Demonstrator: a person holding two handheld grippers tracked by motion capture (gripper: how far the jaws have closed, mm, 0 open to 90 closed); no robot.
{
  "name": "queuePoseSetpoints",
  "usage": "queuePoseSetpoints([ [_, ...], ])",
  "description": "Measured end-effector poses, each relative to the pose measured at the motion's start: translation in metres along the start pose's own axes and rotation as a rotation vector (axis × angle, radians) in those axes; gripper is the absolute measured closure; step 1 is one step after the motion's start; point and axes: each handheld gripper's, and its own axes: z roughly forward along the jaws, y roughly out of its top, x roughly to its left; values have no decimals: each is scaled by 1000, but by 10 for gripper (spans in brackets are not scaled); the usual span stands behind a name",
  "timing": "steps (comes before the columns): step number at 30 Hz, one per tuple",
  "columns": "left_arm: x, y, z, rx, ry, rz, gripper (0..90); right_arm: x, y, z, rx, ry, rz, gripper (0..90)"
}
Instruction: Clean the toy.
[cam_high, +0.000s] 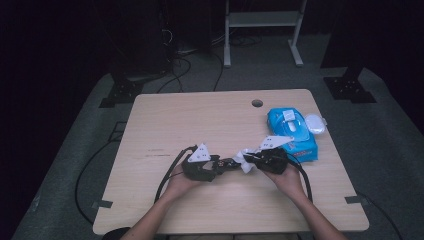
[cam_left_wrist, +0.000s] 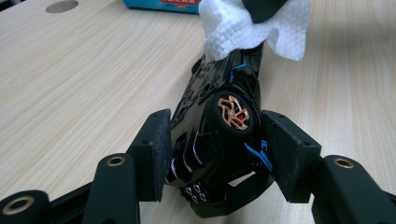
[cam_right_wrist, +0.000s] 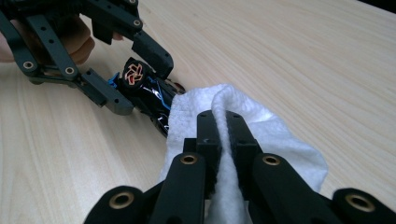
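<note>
A black toy car (cam_left_wrist: 210, 88) with copper wheels lies tilted on its side between the jaws of my left gripper (cam_left_wrist: 215, 126), and both pads press on its flanks. In the high view the left gripper (cam_high: 226, 163) is near the table's front middle, and the car (cam_high: 231, 162) points right toward my right gripper (cam_high: 249, 161). The right gripper (cam_right_wrist: 222, 119) is shut on a folded white wipe (cam_right_wrist: 280, 135). The wipe (cam_left_wrist: 233, 32) rests against the car's far end and covers it. From the right gripper view, the car (cam_right_wrist: 144, 91) shows in the left gripper (cam_right_wrist: 140, 81).
A blue pack of wet wipes (cam_high: 292, 132) with its white lid flipped open lies at the right of the wooden table (cam_high: 190, 120). A round cable hole (cam_high: 257, 103) is at the far edge. Cables trail from both grippers off the front.
</note>
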Motion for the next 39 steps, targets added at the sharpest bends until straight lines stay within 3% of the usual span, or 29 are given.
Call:
queuePoseSetpoints([
  [8, -1, -1, -2, -11, -2, -1, 421, 2, -3, 0, 18, 22, 6, 852],
  [12, -1, -4, 0, 21, 18, 23, 413, 4, -11, 10, 87, 14, -17, 850],
  [14, 0, -4, -1, 18, 19, 13, 413, 3, -13, 12, 86, 13, -14, 850],
  [19, 3, -6, 2, 12, 41, -12, 266, -4, -6, 12, 61, 6, -1, 849],
  [22, 5, -7, 6, 30, 30, -20, 186, -9, -6, 18, 52, 26, 34, 849],
  [24, 7, -8, 10, 40, 12, -42, 145, -11, -11, 24, 77, 34, 50, 847],
  [25, 8, -10, 13, 69, 2, -55, 133, -12, -13, 25, 80, 37, 53, 847],
  [30, 9, -12, 17, 97, -28, -63, 155, -13, -14, 26, 75, 41, 52, 847],
  [31, 8, -12, 18, 88, -36, -60, 210, -13, -14, 26, 74, 40, 51, 847],
  [34, 7, -9, 18, 90, -22, -47, 227, -11, -12, 28, 66, 50, 56, 848],
  [36, 6, -7, 19, 96, -23, -41, 233, 0, -5, 34, 49, 99, 39, 848],
  [37, 6, -7, 20, 94, -21, -39, 233, 0, -5, 34, 49, 99, 39, 848],
  [38, 5, -7, 21, 91, -19, -40, 234, 11, 2, 42, 31, 146, 19, 848],
  [39, 4, -7, 21, 98, -19, -30, 234, 11, 2, 42, 31, 146, 19, 848],
])
